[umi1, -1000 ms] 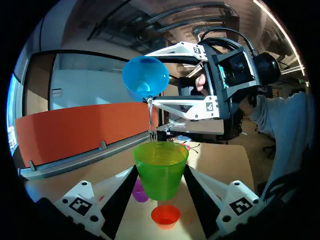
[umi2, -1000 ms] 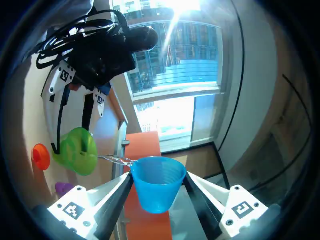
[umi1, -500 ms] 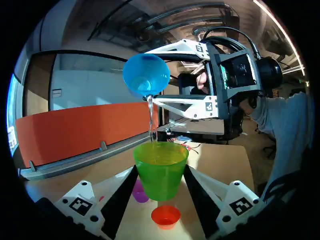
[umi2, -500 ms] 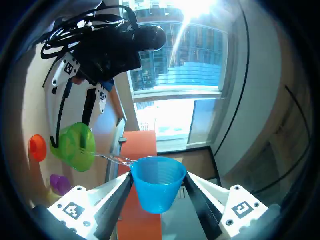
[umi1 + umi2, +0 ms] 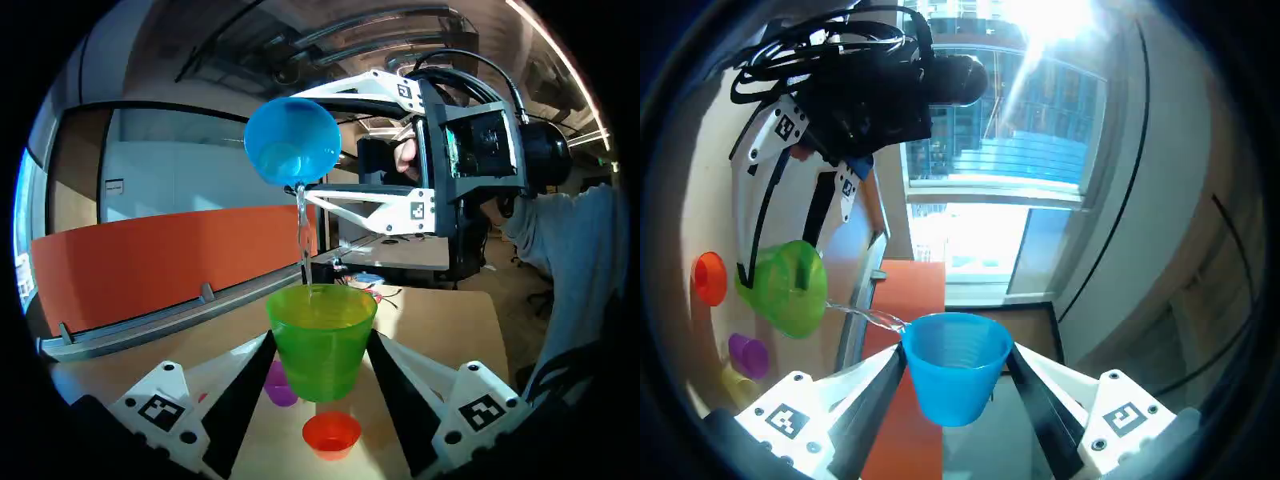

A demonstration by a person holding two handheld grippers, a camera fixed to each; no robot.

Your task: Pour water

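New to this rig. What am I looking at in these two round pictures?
No robot: a person holds two handheld grippers, each carrying a fisheye camera looking along its own jaws. In the left gripper view, the left gripper has its jaws shut on a green cup. In the right gripper view, the right gripper has its jaws shut on a tilted blue cup. Water runs from blue into green. On the wooden table below sit a small orange cup and a purple cup.

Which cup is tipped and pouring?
The blue cup in the right gripper: tilted, water streaming from its rim. The green cup is upright in the left gripper; the orange cup and purple cup stand on the table.
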